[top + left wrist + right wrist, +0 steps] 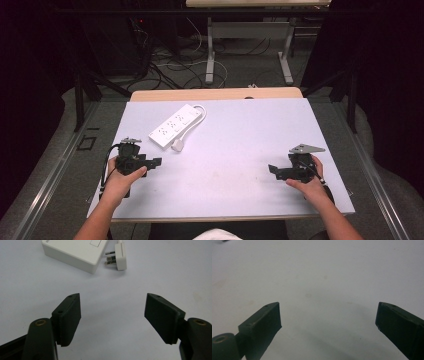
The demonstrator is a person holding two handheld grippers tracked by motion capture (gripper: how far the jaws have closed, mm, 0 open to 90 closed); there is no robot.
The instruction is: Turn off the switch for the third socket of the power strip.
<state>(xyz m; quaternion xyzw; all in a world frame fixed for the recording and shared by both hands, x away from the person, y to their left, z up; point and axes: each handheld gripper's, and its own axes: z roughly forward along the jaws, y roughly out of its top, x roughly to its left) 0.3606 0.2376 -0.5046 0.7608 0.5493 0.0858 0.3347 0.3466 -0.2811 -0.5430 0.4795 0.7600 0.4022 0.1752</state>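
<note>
Both claws stand wide and empty: the left gripper (156, 162) at eight o'clock on the table (240, 135), the right gripper (271, 170) at four. The power strip (176, 125) lies at eleven, its plug (120, 257) loose beside it. A careless reach could likely shove the light strip or snag its cord (199, 111).

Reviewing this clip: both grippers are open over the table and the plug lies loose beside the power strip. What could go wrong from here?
1. The white plug lies on its side with its metal pins pointing at the white plastic power strip; a grasp across the pins may slip.
2. Its white cable loops round the strip's far end, so lifting the plug could drag the strip.
3. The open left gripper sits near both; the open right gripper would need a long reach across the white table.
</note>
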